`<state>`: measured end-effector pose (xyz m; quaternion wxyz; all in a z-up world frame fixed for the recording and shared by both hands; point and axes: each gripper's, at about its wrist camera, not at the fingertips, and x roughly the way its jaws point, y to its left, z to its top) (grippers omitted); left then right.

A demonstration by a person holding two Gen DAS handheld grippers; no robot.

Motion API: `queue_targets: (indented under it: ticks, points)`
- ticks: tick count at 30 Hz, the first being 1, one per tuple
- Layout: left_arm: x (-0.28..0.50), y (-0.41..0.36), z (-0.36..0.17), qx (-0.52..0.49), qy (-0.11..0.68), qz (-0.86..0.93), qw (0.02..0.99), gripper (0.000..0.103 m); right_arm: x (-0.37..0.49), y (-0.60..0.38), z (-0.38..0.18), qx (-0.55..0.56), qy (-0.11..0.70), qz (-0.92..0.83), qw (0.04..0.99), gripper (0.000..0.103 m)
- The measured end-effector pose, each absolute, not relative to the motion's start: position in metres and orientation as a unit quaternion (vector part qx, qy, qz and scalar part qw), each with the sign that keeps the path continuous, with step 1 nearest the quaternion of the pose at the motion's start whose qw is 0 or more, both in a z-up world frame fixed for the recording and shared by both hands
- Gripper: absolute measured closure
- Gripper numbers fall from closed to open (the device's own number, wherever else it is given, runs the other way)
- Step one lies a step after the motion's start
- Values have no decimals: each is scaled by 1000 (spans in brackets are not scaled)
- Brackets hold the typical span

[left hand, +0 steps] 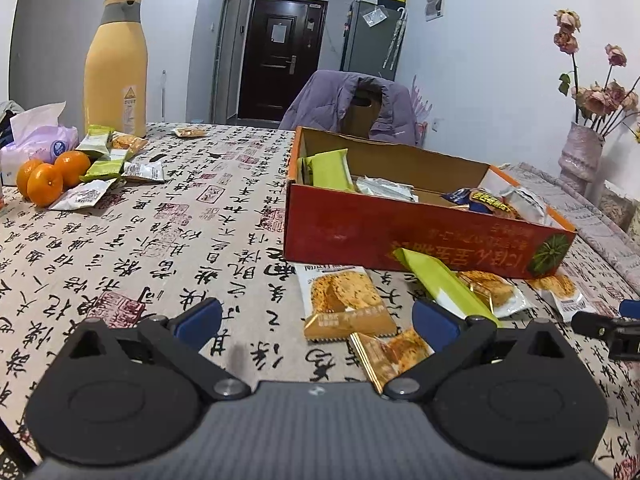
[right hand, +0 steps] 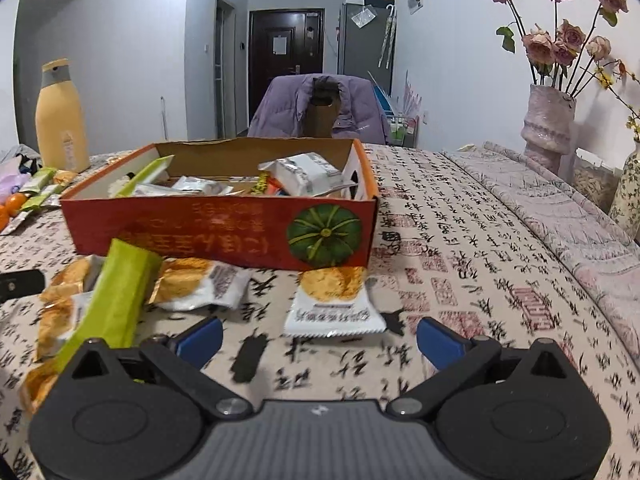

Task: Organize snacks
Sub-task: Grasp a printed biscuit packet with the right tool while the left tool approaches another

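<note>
Red cardboard box [left hand: 400,228], open top, pumpkin print on front wall, sits on table, partly filled: green bar [left hand: 330,170] leaning at left end, white and blue packets toward right. Loose snacks lie just in front of box: green bar [right hand: 116,300] tilted across cake packets [right hand: 196,284], white cake packet [right hand: 330,304] flat, apart. Second snack pile [left hand: 108,160] far left beside oranges.

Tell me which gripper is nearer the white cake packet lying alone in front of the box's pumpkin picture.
Right. The right gripper is open directly before the white cake packet. The left gripper sits farther left, facing the orange packets.
</note>
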<state>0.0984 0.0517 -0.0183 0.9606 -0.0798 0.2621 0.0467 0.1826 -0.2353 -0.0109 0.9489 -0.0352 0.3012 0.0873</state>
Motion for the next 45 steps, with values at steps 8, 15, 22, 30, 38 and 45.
queue_targets:
  ticks: [8, 15, 22, 30, 38, 45]
  points:
    - [98, 52, -21, -80, 260, 47, 961, 0, 229, -231, -13, -53, 319, 80, 943, 4]
    - [96, 51, -21, -84, 259, 42, 961, 0, 255, -228, -27, -42, 353, 81, 931, 34]
    - [97, 53, -22, -92, 262, 44, 960, 0, 246, -227, -26, -31, 341, 98, 934, 61]
    - [99, 53, -24, -94, 272, 39, 957, 0, 195, -224, -17, -27, 265, 92, 959, 62]
    - [96, 43, -21, -56, 281, 31, 958, 0, 166, -222, -17, -29, 240, 106, 965, 62]
    - [91, 26, -20, 16, 296, -8, 955, 0, 163, -228, -23, -12, 246, 112, 963, 62]
